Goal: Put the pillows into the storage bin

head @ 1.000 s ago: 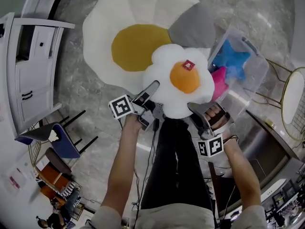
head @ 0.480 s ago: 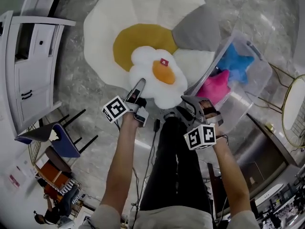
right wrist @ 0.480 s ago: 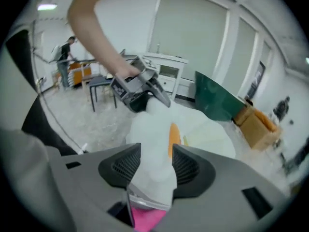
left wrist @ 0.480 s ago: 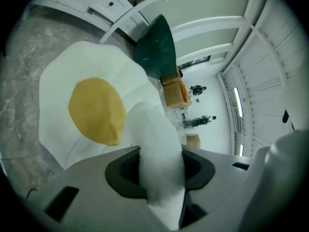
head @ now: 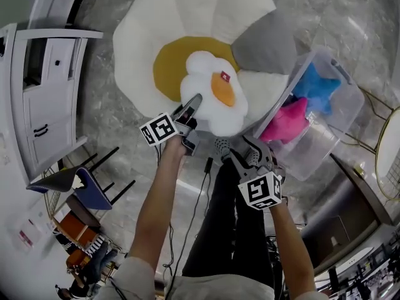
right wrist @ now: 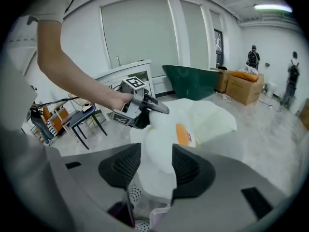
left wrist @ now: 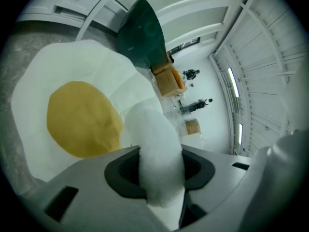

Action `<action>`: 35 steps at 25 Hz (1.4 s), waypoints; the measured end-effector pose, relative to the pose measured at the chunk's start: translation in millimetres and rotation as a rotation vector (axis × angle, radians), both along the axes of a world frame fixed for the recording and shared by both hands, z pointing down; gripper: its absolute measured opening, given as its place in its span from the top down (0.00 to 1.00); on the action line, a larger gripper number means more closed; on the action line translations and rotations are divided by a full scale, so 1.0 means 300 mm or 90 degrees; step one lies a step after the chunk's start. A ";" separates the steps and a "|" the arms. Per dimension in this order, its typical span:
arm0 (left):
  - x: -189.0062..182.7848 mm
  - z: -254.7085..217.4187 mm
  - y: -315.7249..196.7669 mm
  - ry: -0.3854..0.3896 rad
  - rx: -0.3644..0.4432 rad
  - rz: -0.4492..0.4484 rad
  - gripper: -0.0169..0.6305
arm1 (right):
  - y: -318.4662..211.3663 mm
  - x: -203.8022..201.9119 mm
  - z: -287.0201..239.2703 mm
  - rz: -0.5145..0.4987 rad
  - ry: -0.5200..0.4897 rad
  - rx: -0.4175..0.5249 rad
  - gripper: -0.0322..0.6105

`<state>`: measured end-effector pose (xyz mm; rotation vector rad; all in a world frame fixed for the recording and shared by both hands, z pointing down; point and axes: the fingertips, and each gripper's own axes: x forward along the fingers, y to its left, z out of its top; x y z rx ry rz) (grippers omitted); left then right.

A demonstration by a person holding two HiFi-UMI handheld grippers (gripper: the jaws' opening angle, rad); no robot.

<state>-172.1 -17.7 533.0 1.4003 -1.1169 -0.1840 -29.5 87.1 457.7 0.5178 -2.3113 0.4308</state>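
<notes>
Your left gripper (head: pixel 191 105) (left wrist: pixel 161 170) and right gripper (head: pixel 226 150) (right wrist: pixel 155 168) are both clenched on the fried-egg pillow (head: pixel 209 102) (left wrist: pixel 157 139) (right wrist: pixel 159 144). Each one pinches a thick fold of its white plush rim between dark, ribbed pads. The left has the pillow's left edge and the right has its near edge.

The pillow is soft and puffy, with a wavy, lobed outline like egg white. It has a smooth orange yolk patch (head: pixel 223 90) off-centre, and a small red tag (head: pixel 225 77) sits on the yolk's far side. You hold the pillow in the air over the near edge of the rug (head: pixel 156 17), just left of the storage bin (head: pixel 319 149) and outside it.

The rug is a big fluffy flower shape with rounded cream petals, one grey petal and a mustard disc at its centre.

The bin stands at the rug's right edge. It is clear, hard plastic, rectangular with rounded corners. Inside it are a blue pillow (head: pixel 315 83), star-shaped and fuzzy, toward the far end, and a pink pillow (head: pixel 287 120) toward the near end.

Under everything is a floor (head: pixel 106 130) of glossy grey marbled stone. A white panelled cabinet (head: pixel 44 99) stands well off to the rug's left.
</notes>
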 end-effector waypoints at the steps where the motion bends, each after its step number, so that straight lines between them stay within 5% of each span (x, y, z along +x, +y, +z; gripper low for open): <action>1: 0.016 0.001 -0.026 0.013 0.009 0.009 0.73 | -0.011 -0.003 0.000 0.010 -0.002 0.003 0.64; 4: 0.086 -0.027 -0.088 0.093 0.046 0.018 0.73 | -0.054 0.017 -0.013 0.054 -0.002 0.029 0.75; 8: 0.147 -0.027 -0.117 0.187 0.083 0.019 0.73 | -0.089 0.056 0.002 0.091 -0.001 0.021 0.76; 11: 0.158 0.161 -0.053 0.098 -0.006 0.055 0.69 | -0.125 0.119 0.017 0.129 0.009 0.037 0.79; 15: 0.168 0.486 0.173 -0.142 -0.208 0.236 0.65 | -0.173 0.191 0.008 0.231 -0.007 0.030 0.87; 17: 0.155 0.553 0.252 -0.201 -0.254 0.289 0.64 | -0.180 0.206 0.000 0.249 -0.012 0.024 0.87; 21: 0.135 0.540 0.266 -0.211 -0.232 0.258 0.62 | -0.140 0.245 0.028 0.258 -0.002 -0.004 0.88; 24: 0.119 0.533 0.281 -0.242 -0.232 0.288 0.59 | -0.110 0.282 0.056 0.271 0.010 -0.022 0.88; 30: -0.011 0.498 0.323 -0.307 -0.233 0.278 0.59 | -0.022 0.337 0.158 0.360 0.011 -0.088 0.88; 35: 0.115 0.373 0.363 -0.285 -0.119 0.334 0.59 | 0.101 0.518 0.344 0.439 0.077 -0.155 0.88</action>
